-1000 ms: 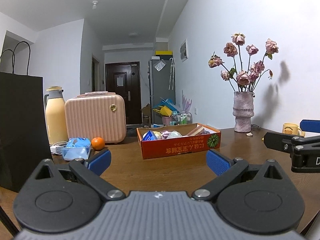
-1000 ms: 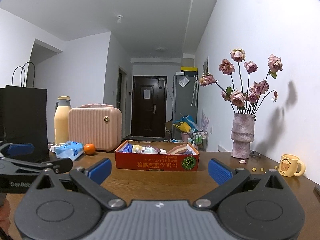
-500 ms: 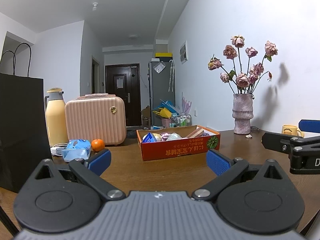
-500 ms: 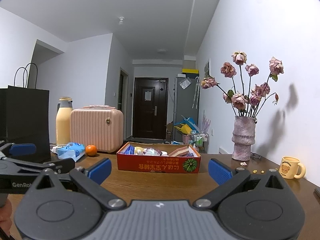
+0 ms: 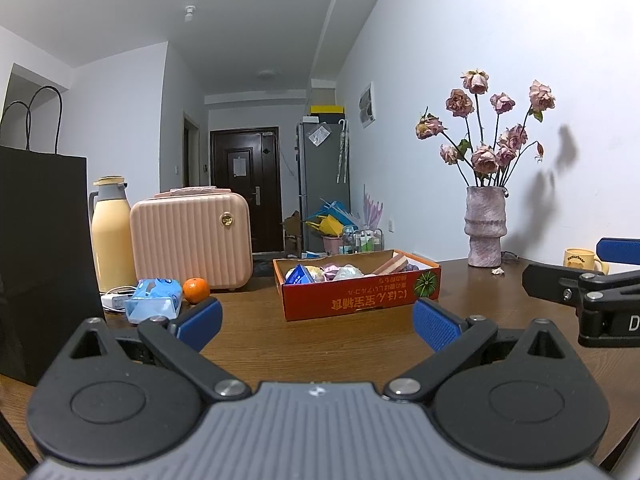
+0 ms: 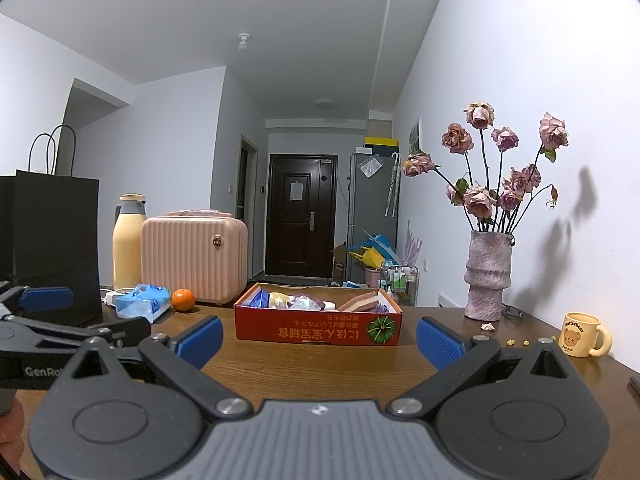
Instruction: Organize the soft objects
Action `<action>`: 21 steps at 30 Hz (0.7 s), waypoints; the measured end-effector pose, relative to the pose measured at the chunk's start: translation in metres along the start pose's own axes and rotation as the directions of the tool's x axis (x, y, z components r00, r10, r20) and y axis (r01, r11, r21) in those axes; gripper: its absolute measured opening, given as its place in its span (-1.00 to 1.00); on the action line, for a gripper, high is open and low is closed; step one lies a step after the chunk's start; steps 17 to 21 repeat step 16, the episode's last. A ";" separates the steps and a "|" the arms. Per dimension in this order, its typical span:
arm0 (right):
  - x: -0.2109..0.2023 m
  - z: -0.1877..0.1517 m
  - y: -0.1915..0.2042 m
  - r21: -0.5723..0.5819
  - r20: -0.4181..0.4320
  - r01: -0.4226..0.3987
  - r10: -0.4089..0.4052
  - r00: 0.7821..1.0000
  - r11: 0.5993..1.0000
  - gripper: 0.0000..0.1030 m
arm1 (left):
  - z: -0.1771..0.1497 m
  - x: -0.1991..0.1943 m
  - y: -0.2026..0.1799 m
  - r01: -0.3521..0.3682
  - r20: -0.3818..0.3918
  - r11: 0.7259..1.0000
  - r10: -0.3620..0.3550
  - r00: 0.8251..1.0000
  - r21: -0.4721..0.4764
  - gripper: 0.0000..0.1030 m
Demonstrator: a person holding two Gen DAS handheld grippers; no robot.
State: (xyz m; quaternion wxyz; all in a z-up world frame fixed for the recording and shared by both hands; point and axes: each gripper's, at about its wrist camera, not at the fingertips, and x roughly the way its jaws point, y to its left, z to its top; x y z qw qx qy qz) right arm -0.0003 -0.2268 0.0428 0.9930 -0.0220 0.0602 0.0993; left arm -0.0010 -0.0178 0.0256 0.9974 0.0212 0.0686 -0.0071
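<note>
A red cardboard box (image 5: 360, 302) (image 6: 318, 330) stands on the brown table, holding several soft packets and a layered sponge (image 6: 362, 303). A blue tissue pack (image 5: 154, 300) (image 6: 140, 303) lies on the table to the box's left. My left gripper (image 5: 316, 324) is open and empty, well short of the box. My right gripper (image 6: 318, 340) is open and empty, also short of the box. Each gripper shows at the edge of the other's view.
A pink case (image 5: 192, 240), a yellow flask (image 5: 110, 236), an orange (image 5: 196, 290) and a black paper bag (image 5: 40, 264) stand at the left. A vase of dried roses (image 6: 488, 276) and a yellow mug (image 6: 582, 340) stand at the right by the wall.
Both views have tilted slightly up and drawn back a little; the box sits a bit lower in each. Both grippers stay open.
</note>
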 end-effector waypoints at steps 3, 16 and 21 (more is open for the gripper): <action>-0.001 0.000 0.000 0.000 -0.002 0.001 -0.001 1.000 1.000 1.00 | 0.000 0.000 0.000 -0.002 -0.001 1.000 0.002 1.000 0.001 1.00; 0.013 -0.002 -0.004 0.007 -0.019 0.004 -0.003 1.000 1.000 1.00 | -0.001 0.005 0.003 0.007 -0.009 1.000 -0.007 1.000 -0.006 1.00; 0.013 -0.002 -0.004 0.007 -0.019 0.004 -0.003 1.000 1.000 1.00 | -0.001 0.005 0.003 0.007 -0.009 1.000 -0.007 1.000 -0.006 1.00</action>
